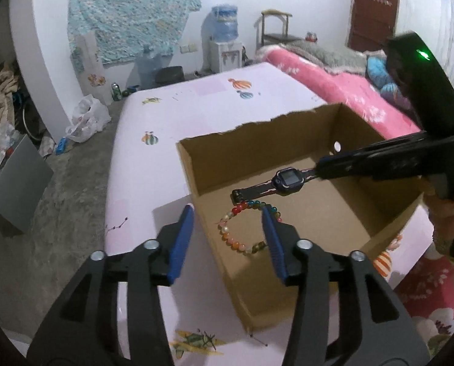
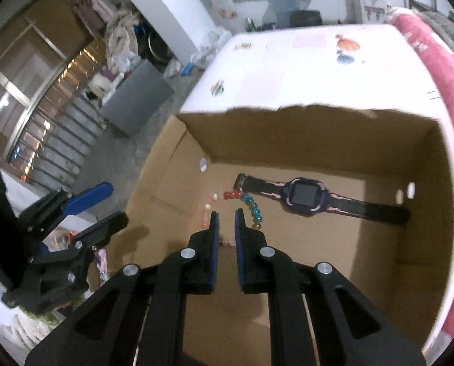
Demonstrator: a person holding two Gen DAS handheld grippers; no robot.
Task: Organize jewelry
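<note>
An open cardboard box [image 1: 214,155] [image 2: 327,131] stands on the white patterned table [image 1: 154,158]. On its floor lie a purple-and-black smartwatch [image 1: 283,180] [image 2: 306,196] and a bracelet of coloured beads [image 1: 236,213] [image 2: 251,204]. My left gripper [image 1: 228,213] is open and empty, above the box's near left wall. My right gripper [image 2: 227,212] hangs over the box floor near the bracelet, jaws narrowly apart with nothing between them. In the left wrist view the right gripper [image 1: 324,164] looks nearly closed beside the watch strap.
A bed with a pink blanket [image 1: 333,82] runs along the table's right side. A water dispenser [image 1: 224,39], a chair [image 1: 275,27], plastic bags [image 1: 86,119] and a grey panel [image 1: 19,183] stand on the concrete floor to the left and behind.
</note>
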